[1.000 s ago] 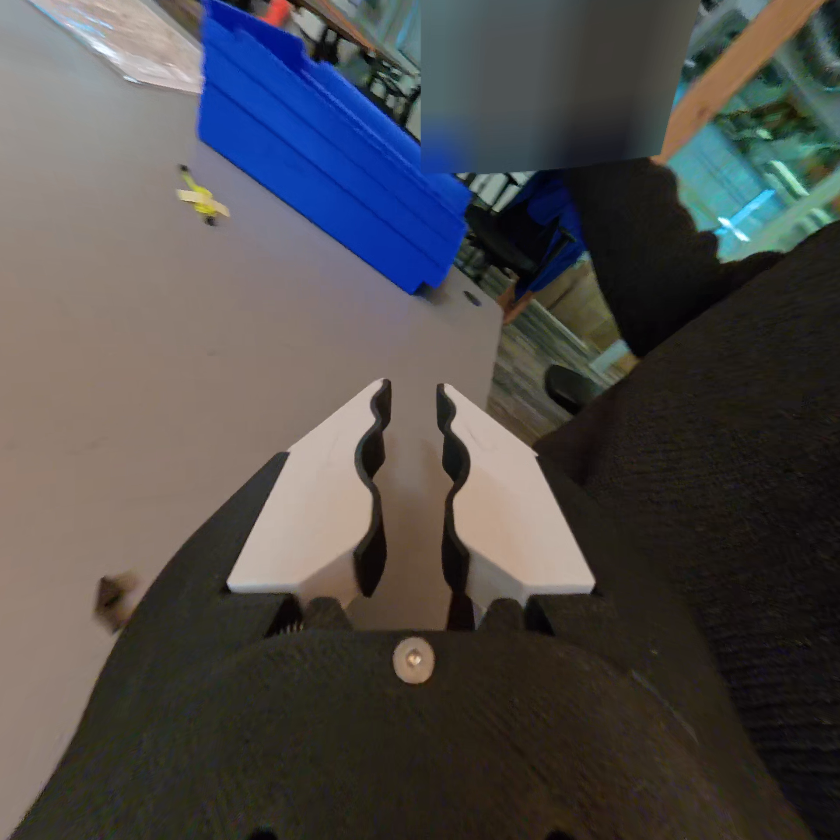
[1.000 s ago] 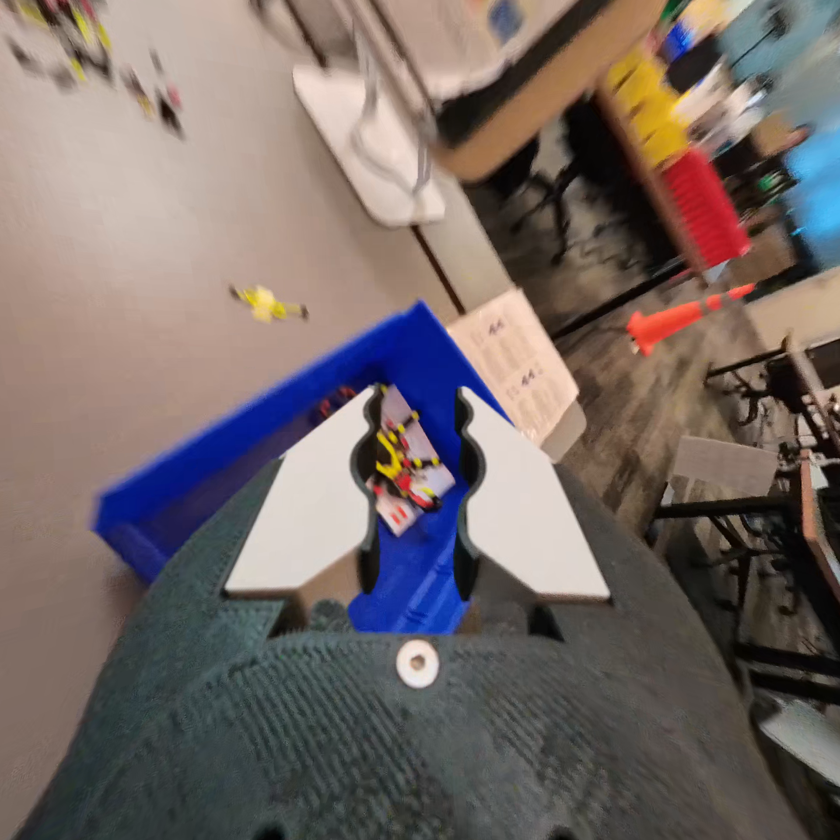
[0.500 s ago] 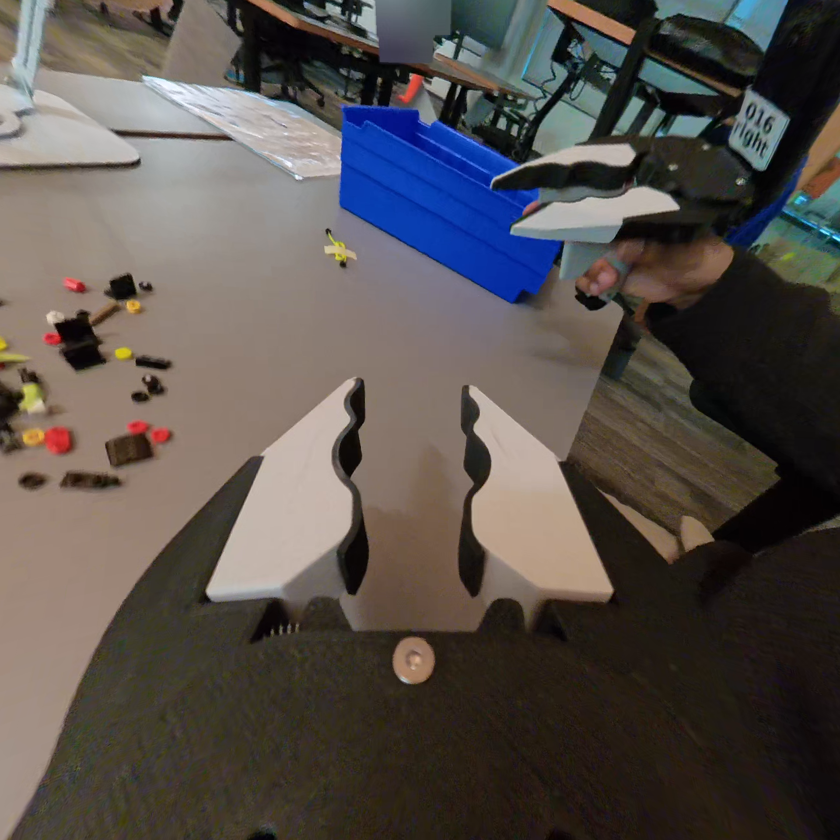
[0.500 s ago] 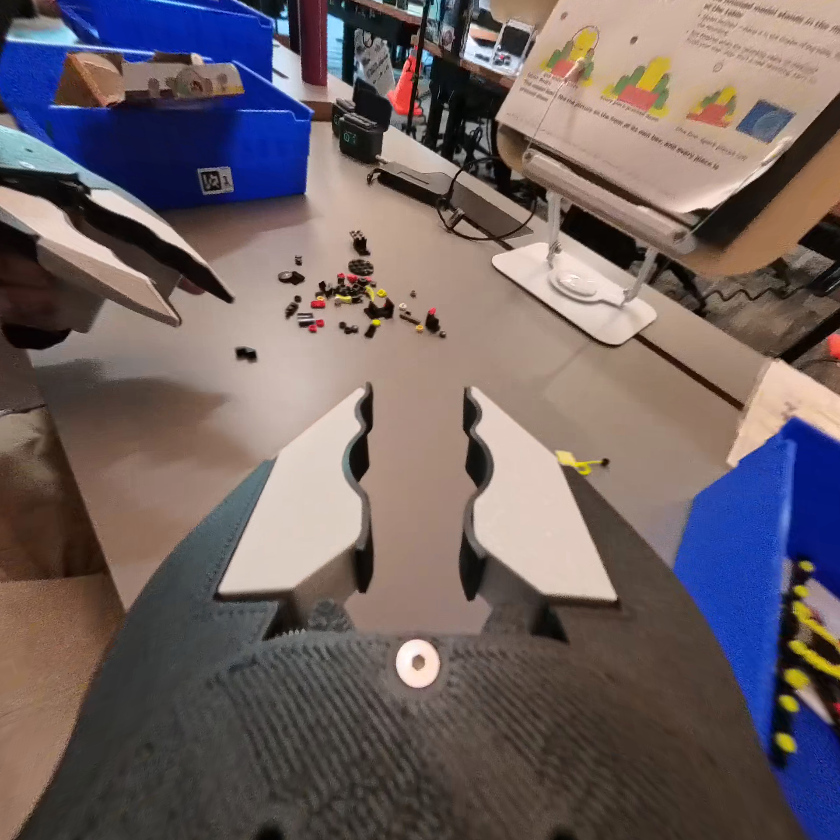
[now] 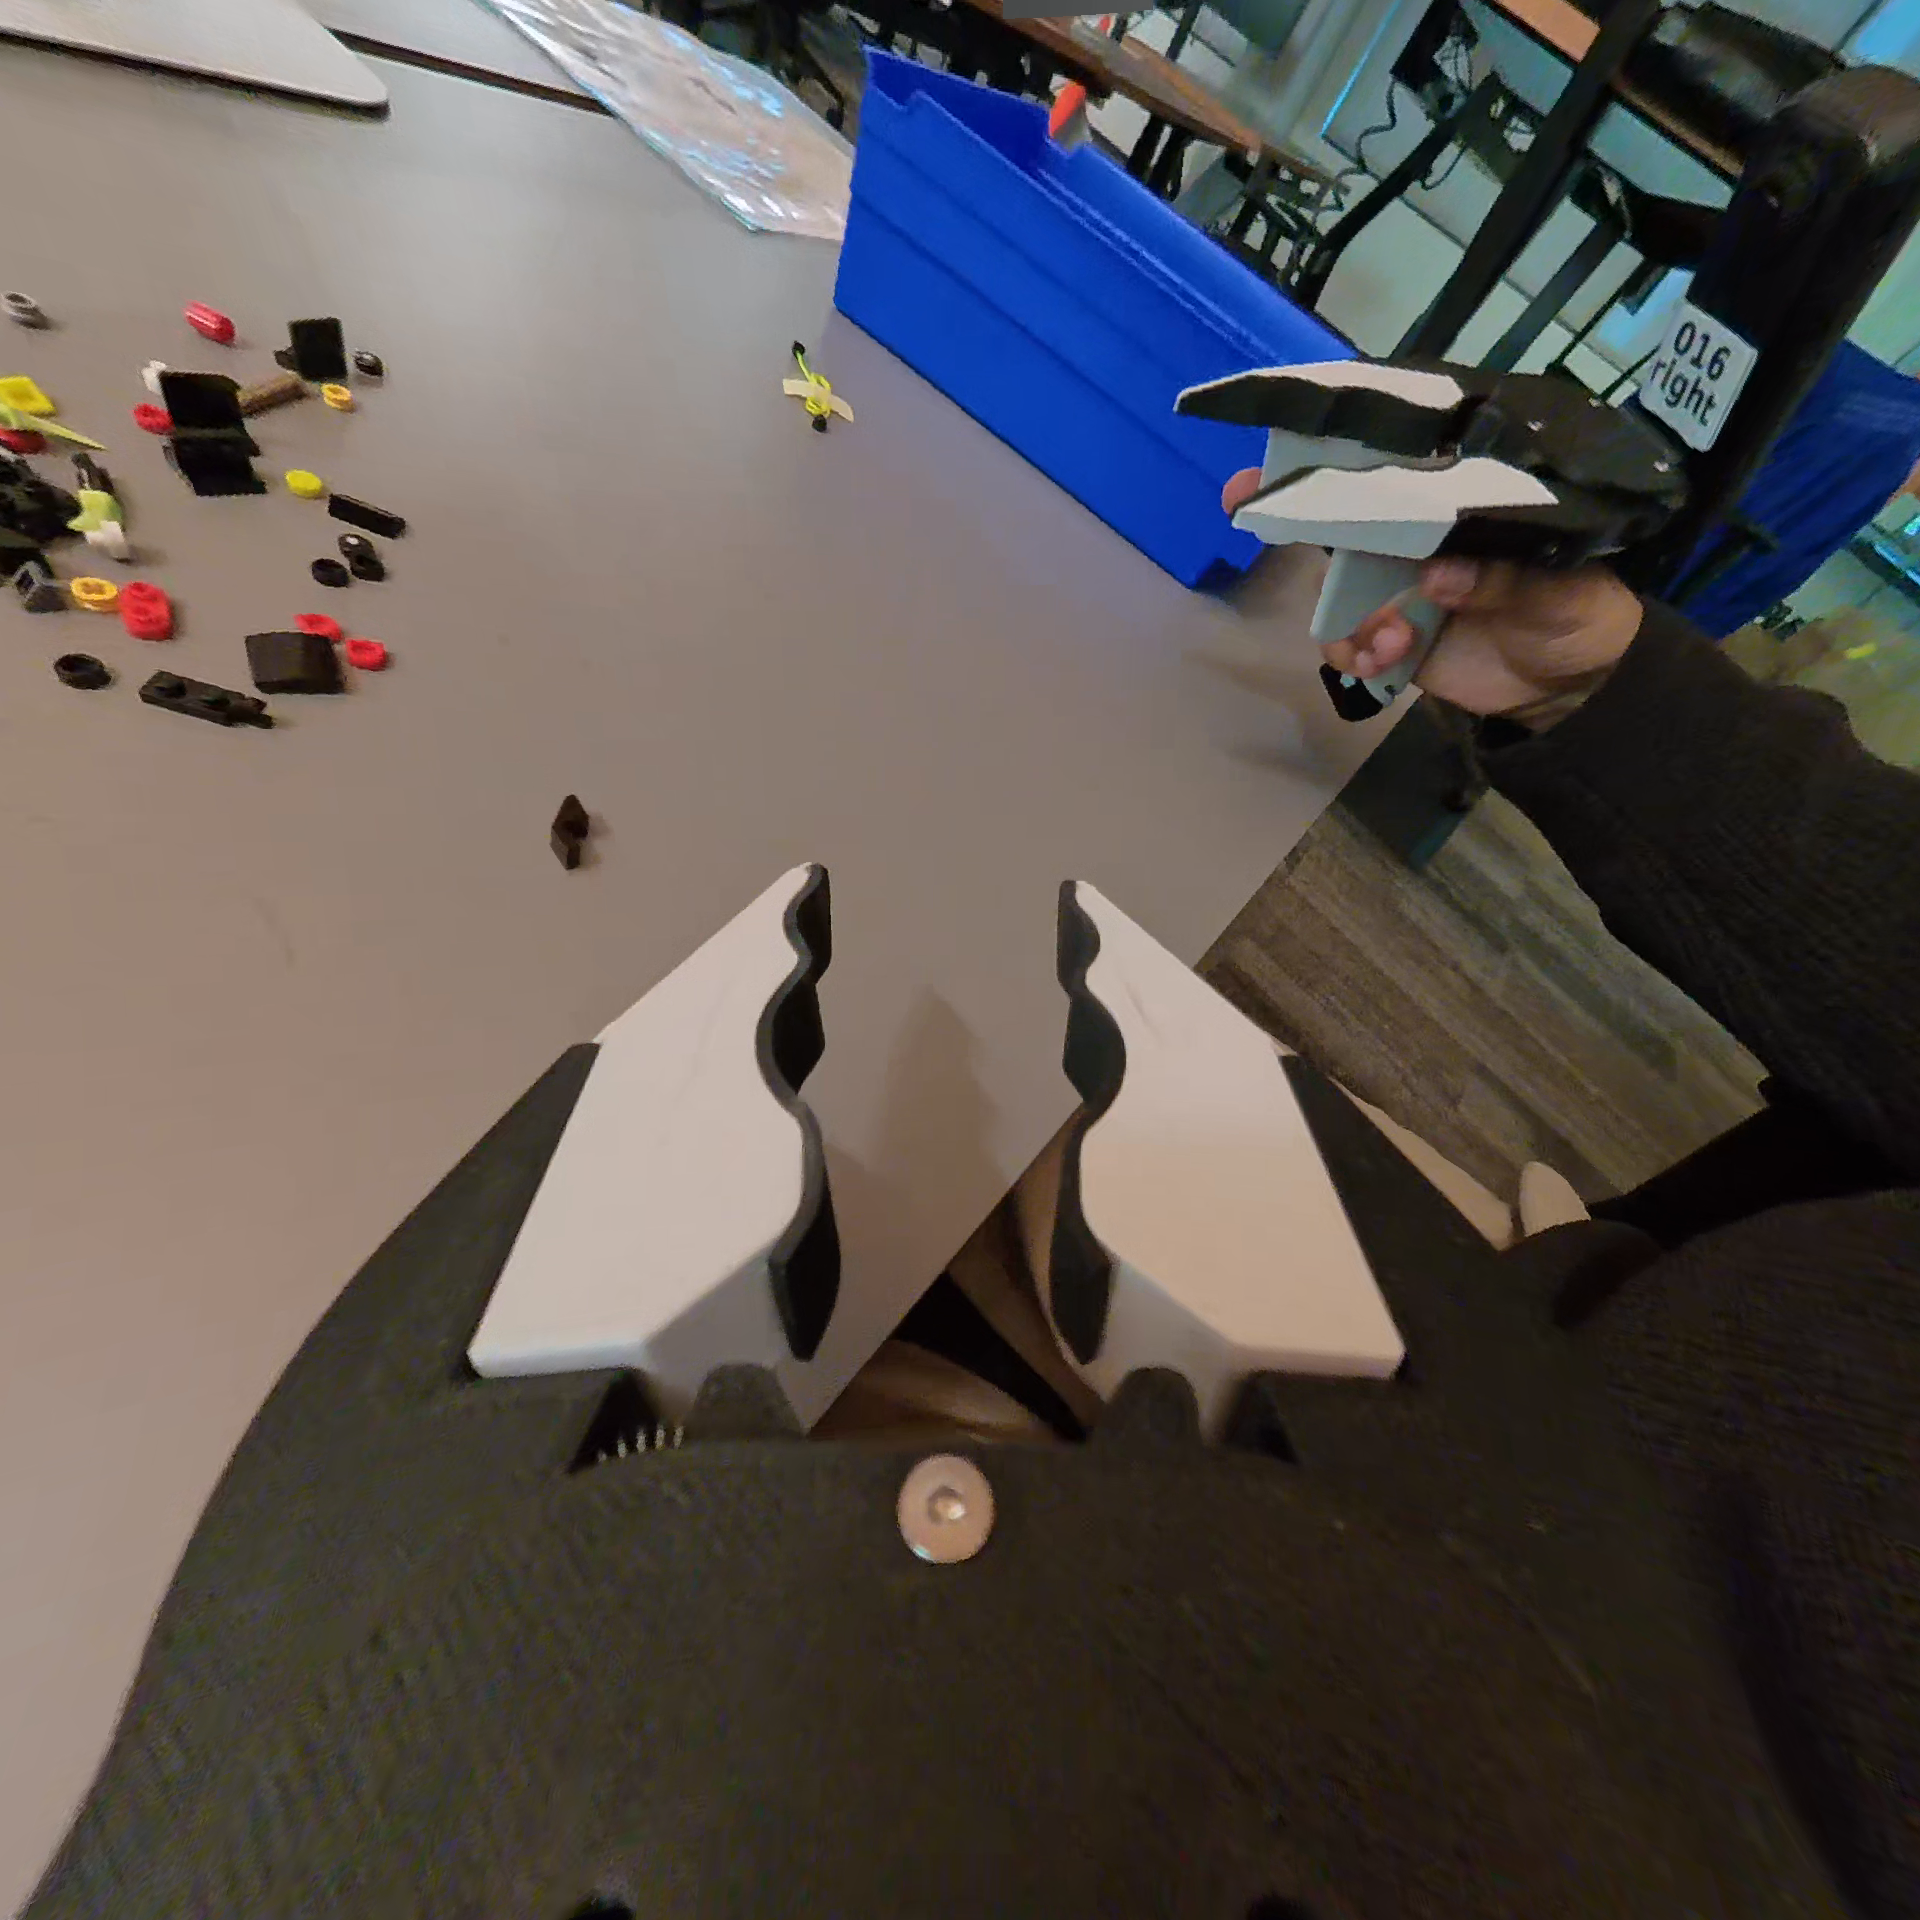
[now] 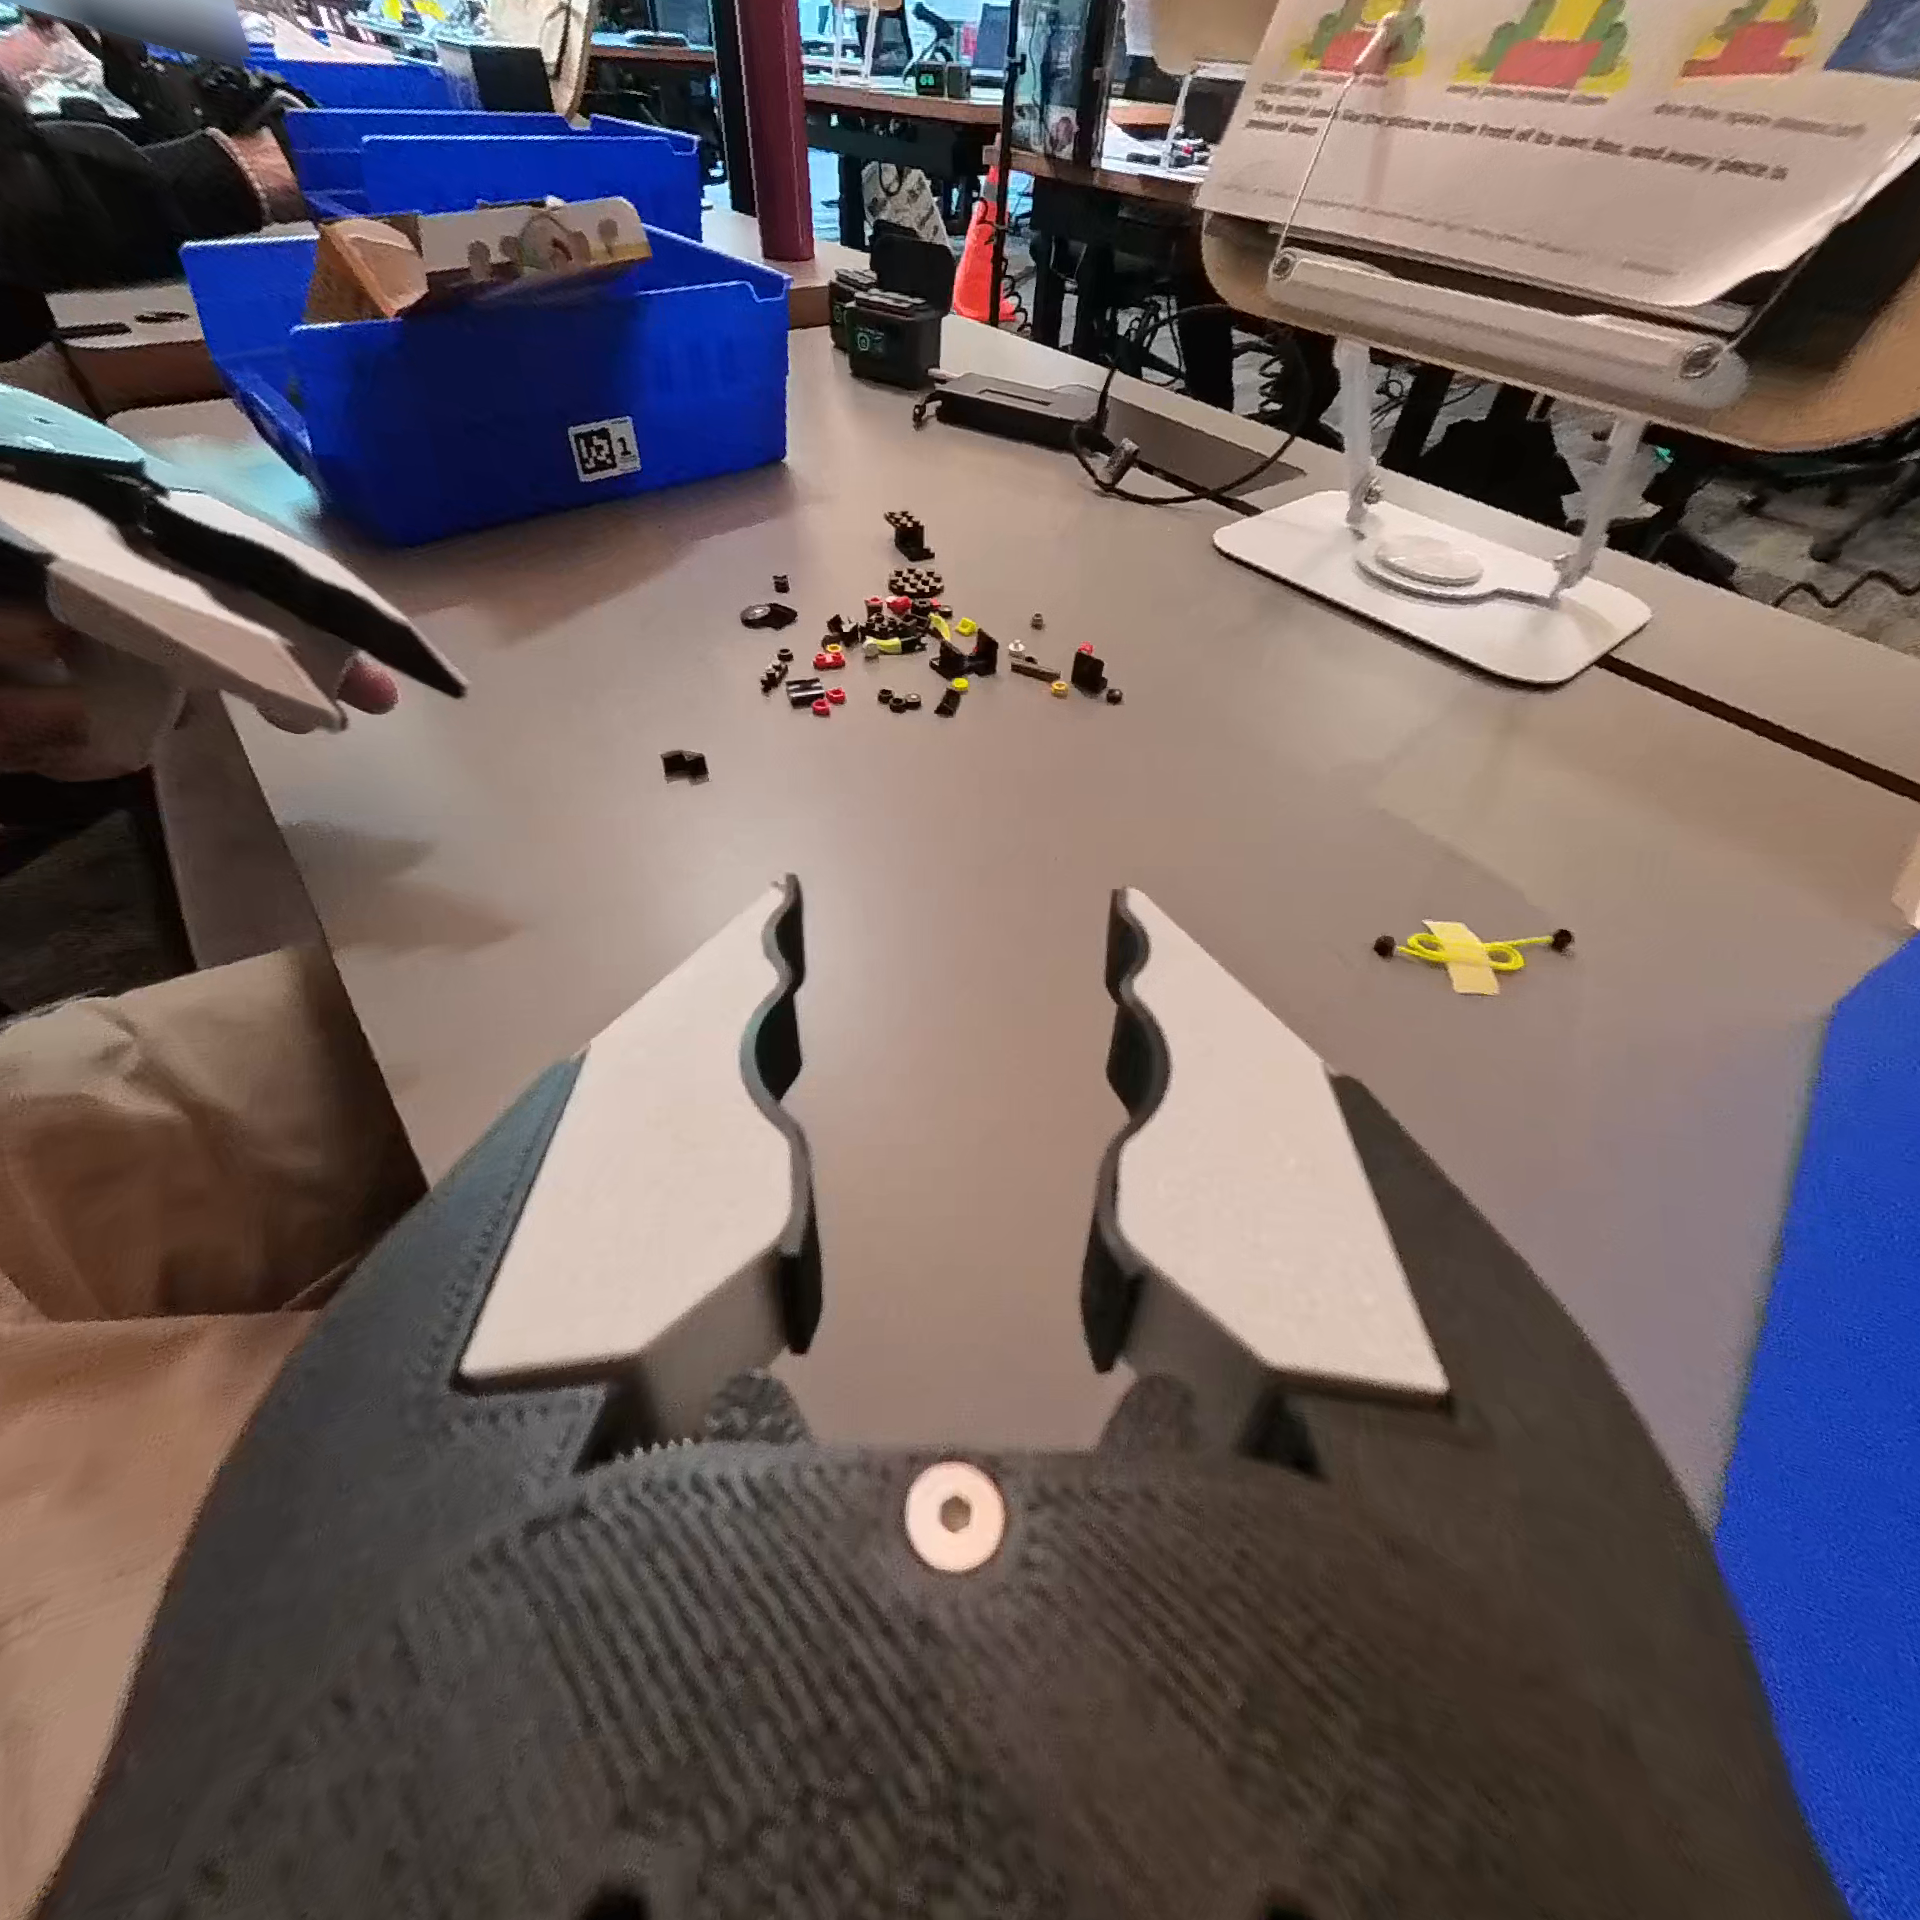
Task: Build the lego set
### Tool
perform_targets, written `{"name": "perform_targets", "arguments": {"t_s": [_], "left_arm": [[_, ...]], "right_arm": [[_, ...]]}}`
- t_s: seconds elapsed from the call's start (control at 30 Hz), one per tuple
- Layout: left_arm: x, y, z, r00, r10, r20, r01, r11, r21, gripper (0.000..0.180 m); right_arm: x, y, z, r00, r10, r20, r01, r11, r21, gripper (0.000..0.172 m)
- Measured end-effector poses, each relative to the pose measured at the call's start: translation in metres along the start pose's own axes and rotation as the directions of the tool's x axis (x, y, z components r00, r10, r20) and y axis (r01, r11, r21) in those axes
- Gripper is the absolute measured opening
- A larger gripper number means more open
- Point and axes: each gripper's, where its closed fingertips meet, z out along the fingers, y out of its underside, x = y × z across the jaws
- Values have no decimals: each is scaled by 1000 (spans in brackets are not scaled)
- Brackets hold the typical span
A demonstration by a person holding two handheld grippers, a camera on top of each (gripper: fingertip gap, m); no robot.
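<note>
2 grippers, left gripper (image 5: pixel 943 878) and right gripper (image 6: pixel 954 891), hover with jaws apart and bare above the counter (image 6: pixel 1039 831) near its front edge, well apart from the small loose pieces (image 6: pixel 914 644).

Your left gripper (image 5: pixel 943 883) hangs open and bare over the table (image 5: pixel 727 675), nearest a lone black piece (image 5: pixel 568 829); your right gripper (image 5: pixel 1205 457) hovers beside the blue bin (image 5: pixel 1039 312).

Two wrist views low over one table (image 5: pixel 520 935), angled toward each other, sharing scattered small pieces (image 6: pixel 904 644)
</note>
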Motion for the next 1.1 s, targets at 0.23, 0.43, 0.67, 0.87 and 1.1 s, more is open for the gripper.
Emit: {"name": "perform_targets", "arguments": {"t_s": [0.23, 0.43, 0.67, 0.87, 1.1], "left_arm": [[-3, 6, 9, 998, -44, -34, 42, 998, -47, 42], [4, 15, 12, 998, -35, -47, 30, 995, -91, 47], [8, 19, 15, 999, 19, -46, -24, 993, -114, 48], [14, 8, 7, 998, 9, -61, -12, 999, -51, 54], [3, -5, -2, 1000, 14, -23, -13, 1000, 25, 37]], "right_arm": [[7, 7, 5, 1000, 23, 4, -23, 1000, -7, 55], [6, 3, 5, 998, 66, 18, -67, 998, 22, 56], [0, 10, 12, 999, 23, 29, -22, 1000, -12, 55], [-6, -2, 10, 999, -19, 46, 16, 997, 74, 56], [-5, 7, 15, 999, -20, 39, 19, 999, 40, 61]]}}
